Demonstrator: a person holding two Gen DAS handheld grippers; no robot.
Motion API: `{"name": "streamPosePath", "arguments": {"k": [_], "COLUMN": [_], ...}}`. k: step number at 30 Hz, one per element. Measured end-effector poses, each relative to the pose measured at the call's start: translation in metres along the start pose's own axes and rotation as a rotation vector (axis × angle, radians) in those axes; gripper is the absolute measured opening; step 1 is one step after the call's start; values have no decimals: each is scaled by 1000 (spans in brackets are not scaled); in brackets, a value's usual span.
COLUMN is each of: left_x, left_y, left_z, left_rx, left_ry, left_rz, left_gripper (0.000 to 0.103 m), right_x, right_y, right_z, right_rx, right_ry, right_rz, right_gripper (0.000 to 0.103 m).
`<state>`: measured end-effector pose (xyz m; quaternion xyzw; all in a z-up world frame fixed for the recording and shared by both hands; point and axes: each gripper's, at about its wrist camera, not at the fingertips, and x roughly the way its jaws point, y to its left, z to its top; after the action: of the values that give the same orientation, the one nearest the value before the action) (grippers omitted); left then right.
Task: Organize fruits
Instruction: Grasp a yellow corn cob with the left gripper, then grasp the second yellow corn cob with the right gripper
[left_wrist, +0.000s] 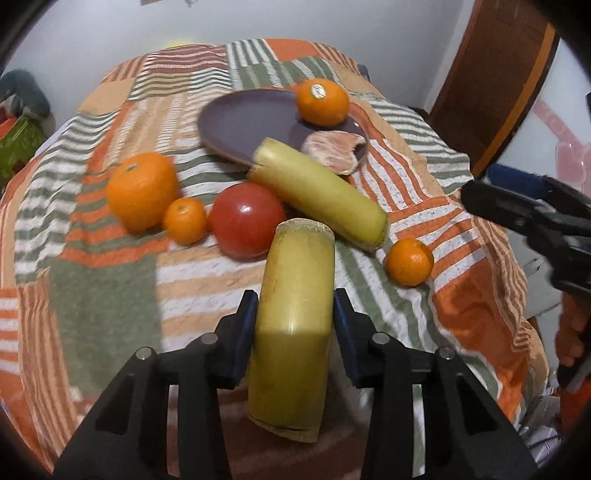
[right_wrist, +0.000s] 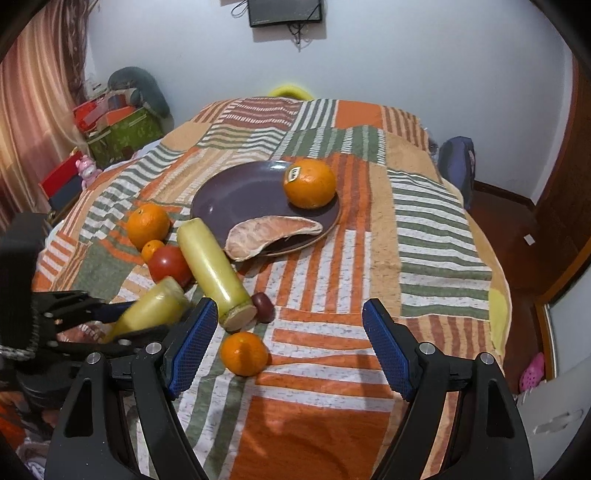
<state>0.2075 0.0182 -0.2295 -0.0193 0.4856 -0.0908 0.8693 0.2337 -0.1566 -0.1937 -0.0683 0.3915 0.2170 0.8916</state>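
Cane piece (left_wrist: 295, 314) sits clamped between the left gripper (left_wrist: 295, 314) pads, near the cloth's (left_wrist: 110, 288) front edge; right gripper (right_wrist: 290, 343) gapes empty.

No legible text; only an unreadable sticker (right_wrist: 294, 173) on the plated orange (right_wrist: 309, 183).

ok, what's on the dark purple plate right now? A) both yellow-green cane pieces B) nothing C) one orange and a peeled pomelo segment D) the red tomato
C: a stickered round orange sits on the dark purple plate, and a peeled pale-pink pomelo segment lies over its near rim.
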Motion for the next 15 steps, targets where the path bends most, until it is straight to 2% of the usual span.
{"name": "streamPosePath", "arguments": {"k": [7,12,15], "left_x": [-36,-35,-27], "left_y": [47,80,86], "left_z": [-8,-5,-3], "left_rx": [-92,-158,-169], "left_ry": [-77,-83,-69], "left_rz": [76,113,107], "left_gripper": [40,39,39], "right_x": [23,51,70], "right_y": [23,41,49], "right_z": [5,11,15], "right_rx": [-62,-106,-113], "right_ry": [27,73,108], "right_rz": [22,58,73], "right_gripper": [78,77,68]}}
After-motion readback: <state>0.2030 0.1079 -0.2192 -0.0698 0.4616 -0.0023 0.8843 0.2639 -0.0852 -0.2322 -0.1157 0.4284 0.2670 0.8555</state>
